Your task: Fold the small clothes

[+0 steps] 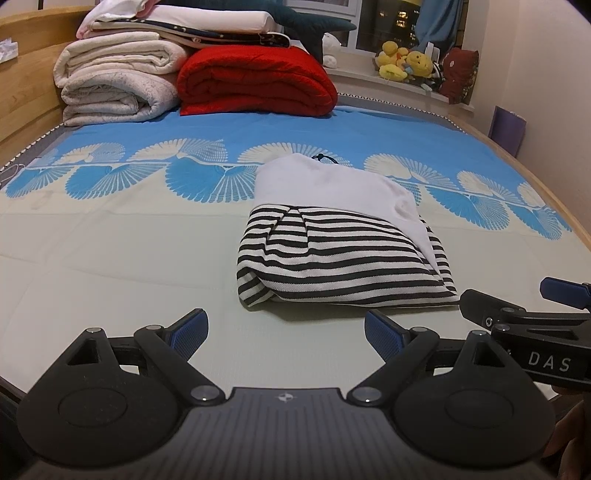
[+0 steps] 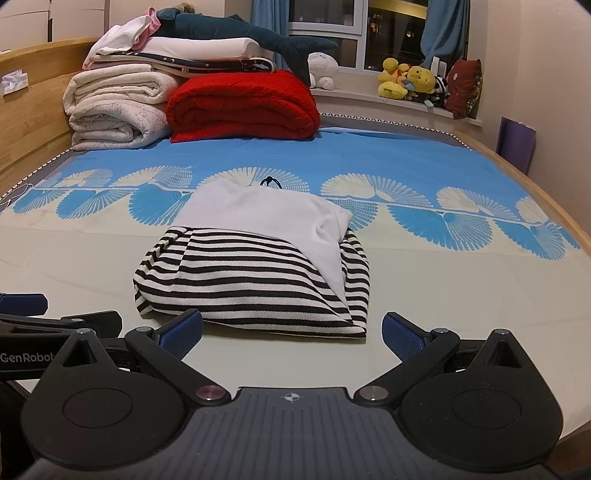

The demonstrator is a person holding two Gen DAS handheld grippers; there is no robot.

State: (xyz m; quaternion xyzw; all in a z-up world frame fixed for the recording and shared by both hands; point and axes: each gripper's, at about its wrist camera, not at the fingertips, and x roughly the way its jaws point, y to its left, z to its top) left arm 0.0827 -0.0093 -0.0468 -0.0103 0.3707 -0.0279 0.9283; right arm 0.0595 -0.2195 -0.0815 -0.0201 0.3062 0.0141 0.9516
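left tool (image 1: pixel 286 336) and right tool (image 2: pixel 291 334) side by side, wide apart, empty

In the left wrist view the right gripper (image 1: pixel 524 299) enters at three o'clock, its body cut by the frame edge, so only one blue pad (image 1: pixel 561 290) shows. In the right wrist view the left gripper (image 2: pixel 55 314) is cut likewise at nine o'clock. The white cloth (image 2: pixel 266 214) covers the far part of the striped garment (image 2: pixel 240 284), and a dark cord (image 2: pixel 269 181) peeks behind it, too small to identify. The plush toys (image 2: pixel 410 83) at one o'clock blur together. The stack of bedding (image 1: pixel 177 22) runs off at twelve o'clock.
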